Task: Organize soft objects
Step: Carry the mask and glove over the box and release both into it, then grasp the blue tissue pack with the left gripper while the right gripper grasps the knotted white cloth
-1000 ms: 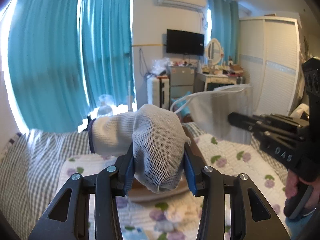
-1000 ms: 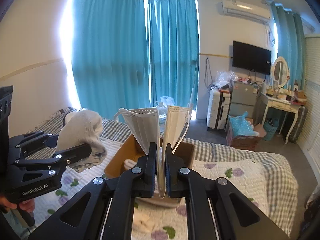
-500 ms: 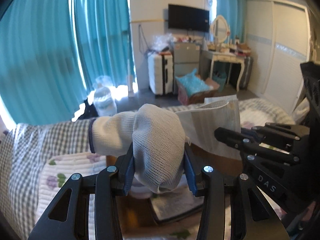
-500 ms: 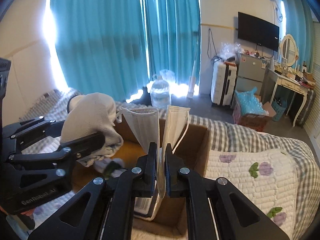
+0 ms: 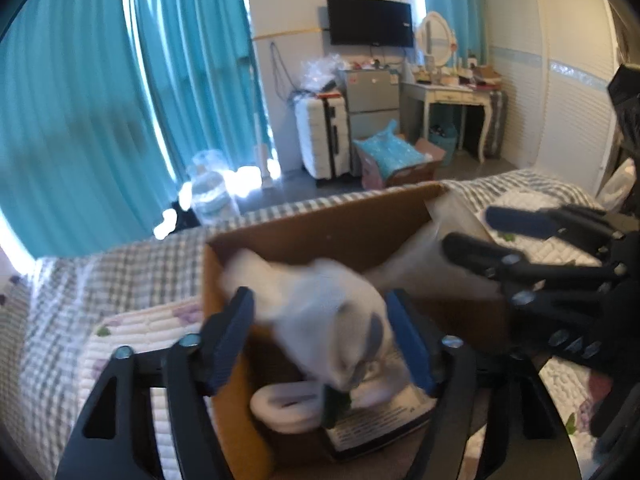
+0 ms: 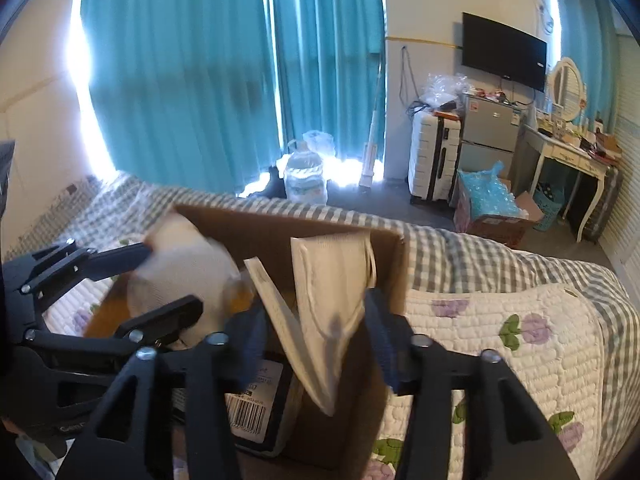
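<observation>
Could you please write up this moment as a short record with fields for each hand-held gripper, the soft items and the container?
left hand-held gripper: open, over the box
right hand-held gripper: open, over the box
white knitted sock: blurred, between the open left fingers, above the box contents
white pleated face mask: loose between the open right fingers
brown cardboard box: open-topped, on the floral quilted bedspread

Both the left tool and the right tool have their jaws spread wide, side by side.
</observation>
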